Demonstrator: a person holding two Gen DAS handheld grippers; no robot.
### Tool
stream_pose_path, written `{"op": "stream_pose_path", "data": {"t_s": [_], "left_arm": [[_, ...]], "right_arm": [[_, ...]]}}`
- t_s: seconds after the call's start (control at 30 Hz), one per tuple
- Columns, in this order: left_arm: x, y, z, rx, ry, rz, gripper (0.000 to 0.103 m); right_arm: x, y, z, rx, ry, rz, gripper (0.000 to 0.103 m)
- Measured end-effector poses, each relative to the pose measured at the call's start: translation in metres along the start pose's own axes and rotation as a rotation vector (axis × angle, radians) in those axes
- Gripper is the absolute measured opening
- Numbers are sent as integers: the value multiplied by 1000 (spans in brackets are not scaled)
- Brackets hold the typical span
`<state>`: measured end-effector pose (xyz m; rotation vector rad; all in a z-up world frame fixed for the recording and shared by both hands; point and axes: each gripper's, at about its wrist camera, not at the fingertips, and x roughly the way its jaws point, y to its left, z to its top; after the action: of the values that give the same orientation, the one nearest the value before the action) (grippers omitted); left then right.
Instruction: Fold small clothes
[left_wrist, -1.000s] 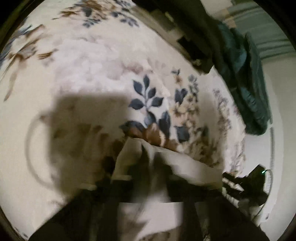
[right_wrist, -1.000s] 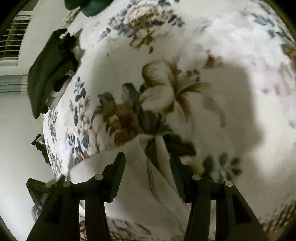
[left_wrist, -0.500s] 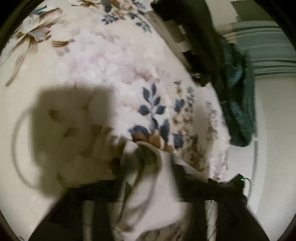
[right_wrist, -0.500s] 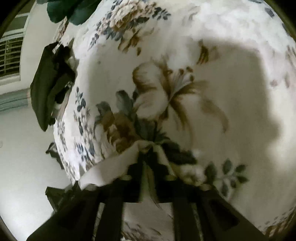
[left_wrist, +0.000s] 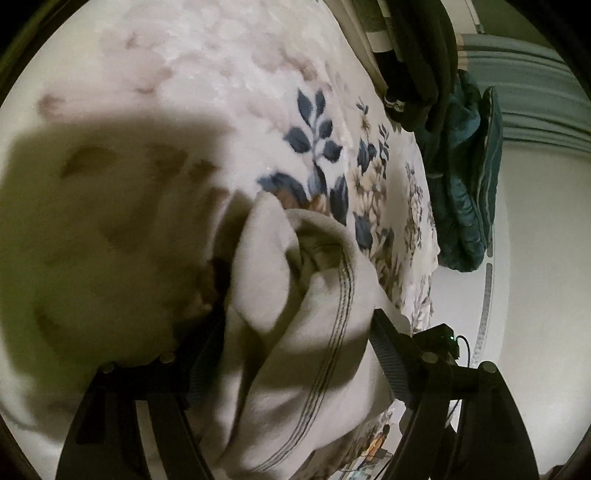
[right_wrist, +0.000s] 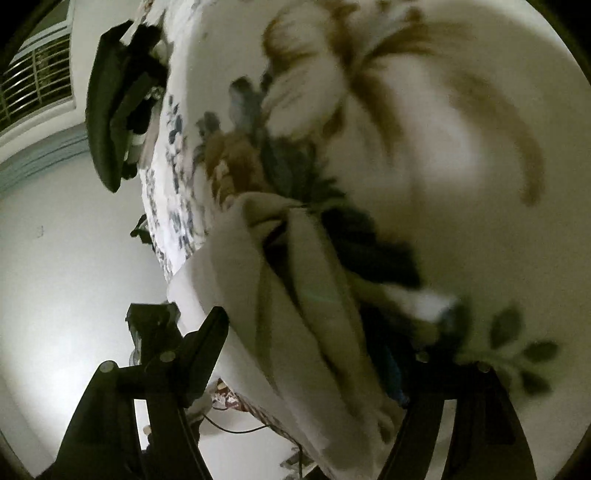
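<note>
The left claw (left_wrist: 295, 343) and the right claw (right_wrist: 317, 343) both stand spread wide, a bunched pale garment (left_wrist: 306, 295) lying loose between each pair of fingers at the lower centre of either frame; half a second ago both were clenched on it. The cloth (grey stitch lines run down one fold) now rests on the floral bed cover (left_wrist: 229, 74), dark clothes (left_wrist: 417, 55) heaped at upper right. The release suggests one fold is laid, with re-gripping likely next.

One pale garment (left_wrist: 295, 332), perhaps two dark garments (left_wrist: 417, 55), one blanket (left_wrist: 221, 74).
</note>
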<state>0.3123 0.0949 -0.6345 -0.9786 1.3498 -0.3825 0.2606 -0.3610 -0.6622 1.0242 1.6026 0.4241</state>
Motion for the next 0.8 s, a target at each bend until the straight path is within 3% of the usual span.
{"op": "stream_pose_path", "data": {"t_s": [0.07, 0.1, 0.13, 0.23, 0.37, 0.53, 0.67, 0.8], "left_arm": [[1, -7, -2, 30, -25, 7, 65], [2, -12, -4, 54, -28, 25, 52], [5, -18, -4, 77, -22, 49, 27], [1, -28, -5, 100, -50, 91, 23], [-14, -48, -6, 128, -69, 111, 22], [-44, -80, 6, 174, -76, 105, 22], [-79, -110, 41, 217, -114, 101, 22], [-109, -152, 107, 278, -171, 86, 22]], "right_arm": [[6, 8, 0, -30, 8, 1, 72], [10, 11, 0, -37, 13, -18, 58], [12, 13, -1, -38, 9, -32, 43], [11, 18, -3, -27, -28, -38, 27], [1, 37, -11, -34, -63, -48, 23], [-21, 96, -13, -77, -102, -58, 21], [-40, 166, 4, -132, -151, -52, 21], [-45, 242, 39, -184, -209, -60, 21]]}}
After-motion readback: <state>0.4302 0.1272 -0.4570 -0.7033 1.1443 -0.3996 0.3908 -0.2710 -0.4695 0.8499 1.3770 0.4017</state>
